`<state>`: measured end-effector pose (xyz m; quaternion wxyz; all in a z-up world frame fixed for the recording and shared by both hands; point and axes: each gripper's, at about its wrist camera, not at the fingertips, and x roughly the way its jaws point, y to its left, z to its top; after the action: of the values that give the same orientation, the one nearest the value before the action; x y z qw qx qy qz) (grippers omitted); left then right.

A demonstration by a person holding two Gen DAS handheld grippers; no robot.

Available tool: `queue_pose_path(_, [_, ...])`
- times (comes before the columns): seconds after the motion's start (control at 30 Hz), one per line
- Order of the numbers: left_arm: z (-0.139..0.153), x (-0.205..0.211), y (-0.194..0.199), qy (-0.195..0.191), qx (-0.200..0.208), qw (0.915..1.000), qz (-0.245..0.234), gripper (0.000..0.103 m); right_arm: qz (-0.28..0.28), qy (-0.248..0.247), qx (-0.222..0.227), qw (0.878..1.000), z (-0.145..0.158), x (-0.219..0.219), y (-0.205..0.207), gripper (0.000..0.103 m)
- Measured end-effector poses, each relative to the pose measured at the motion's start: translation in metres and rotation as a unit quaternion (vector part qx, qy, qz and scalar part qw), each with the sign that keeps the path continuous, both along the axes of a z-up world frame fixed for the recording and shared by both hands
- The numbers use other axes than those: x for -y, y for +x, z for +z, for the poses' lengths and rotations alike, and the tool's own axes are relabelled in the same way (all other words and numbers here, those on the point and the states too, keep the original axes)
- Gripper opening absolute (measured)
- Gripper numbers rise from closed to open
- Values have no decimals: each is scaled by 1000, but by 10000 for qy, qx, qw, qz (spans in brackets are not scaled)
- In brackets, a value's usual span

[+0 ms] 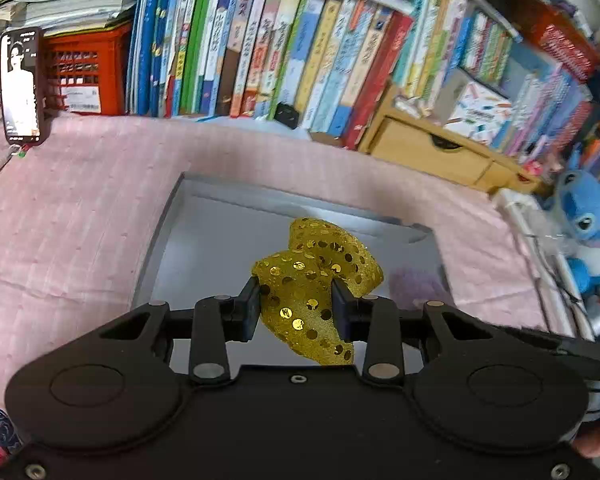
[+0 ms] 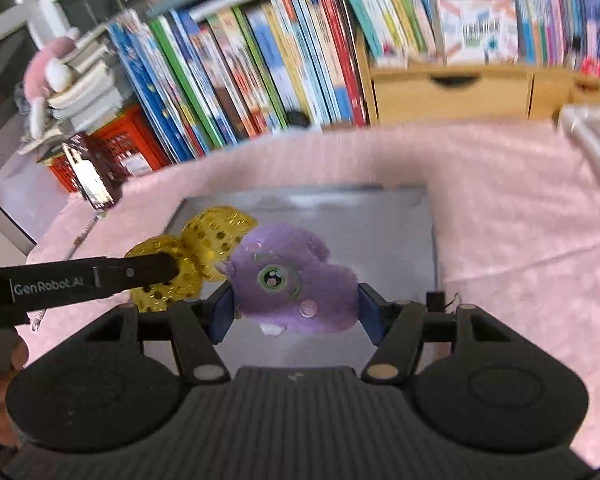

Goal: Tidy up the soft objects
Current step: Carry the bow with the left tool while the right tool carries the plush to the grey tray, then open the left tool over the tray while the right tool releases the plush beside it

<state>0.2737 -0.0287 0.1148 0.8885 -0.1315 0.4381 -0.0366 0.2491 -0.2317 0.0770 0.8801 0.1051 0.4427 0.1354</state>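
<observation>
Left gripper (image 1: 296,312) is clamping the gold sequinned fabric bow (image 1: 316,280) mid-frame; right gripper (image 2: 294,306) is squeezing the purple plush toy w/ green eye (image 2: 296,284), centre frame. Both are hanging over the grey flat tray (image 1: 220,232) on the pink quilted cloth (image 1: 72,208), prob. for dropping in.

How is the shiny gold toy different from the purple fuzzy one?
The gold toy is covered in glittery sequins, while the purple toy is fuzzy plush. The purple toy has a face with a green eye; the gold toy shows no face, only rounded, folded lobes. The gold toy sits in the left claw, the purple toy in the right claw. Both are soft, pinched between claw pads and held over the grey tray.
</observation>
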Motion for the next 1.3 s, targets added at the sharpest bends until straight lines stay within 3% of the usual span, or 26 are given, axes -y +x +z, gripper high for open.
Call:
queue_pose_path(0.27, [-25,7,18,26,-368,9990,245,34,-242,-19,-585,9980,-25,5,15,67])
queue_pose_path(1.13, [-53,14,21,-21,-774,9969,112,41,-238,-326,-824,9958,-44,2,26,69])
queue_pose_path(1.3, [-53,14,19,-17,-772,9970,75,44,-265,-382,-854,9953,-44,2,27,78])
